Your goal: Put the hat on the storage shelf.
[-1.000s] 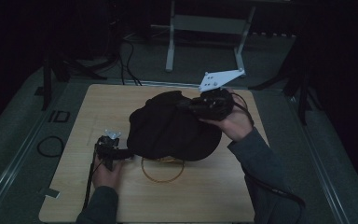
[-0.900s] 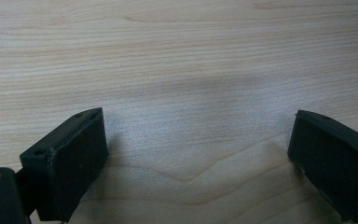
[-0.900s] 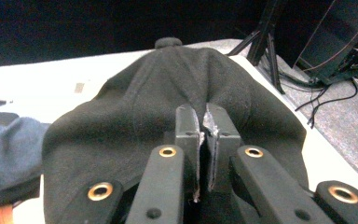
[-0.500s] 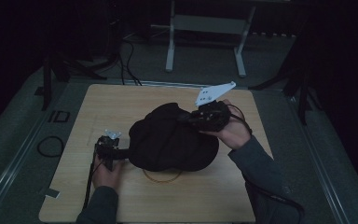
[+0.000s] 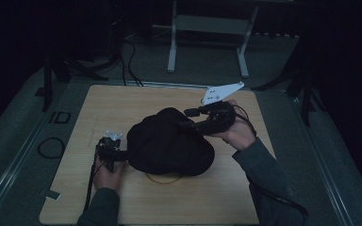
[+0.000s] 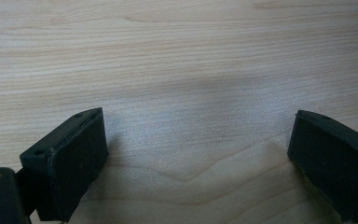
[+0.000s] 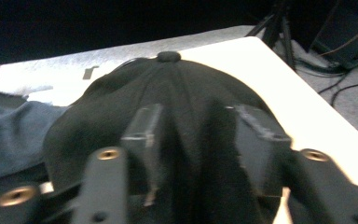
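A black cap [image 5: 169, 142] lies on the wooden table [image 5: 122, 103], its top button [image 7: 168, 56] showing in the right gripper view. My right gripper [image 5: 192, 123] reaches in from the right and is shut on a raised fold of the cap's fabric [image 7: 191, 121], one jaw on each side of it. The grey three-cornered plate [image 5: 221, 92] sits tilted on top of that gripper. My left gripper [image 5: 115, 151] rests by the cap's left edge. Its jaws stand wide apart over bare wood [image 6: 198, 140], holding nothing.
A thin tan ring [image 5: 162, 179] lies on the table, partly under the cap's near edge. Beyond the table are a grey metal stand [image 5: 207, 28], dark tripod legs [image 5: 49, 75] and cables on the floor [image 5: 132, 61]. A blue sleeve [image 7: 14, 135] lies past the cap.
The right gripper has pulled the cap toward the person's side, and the cap now sits closer to the left gripper and more bunched. The left gripper has stayed put.
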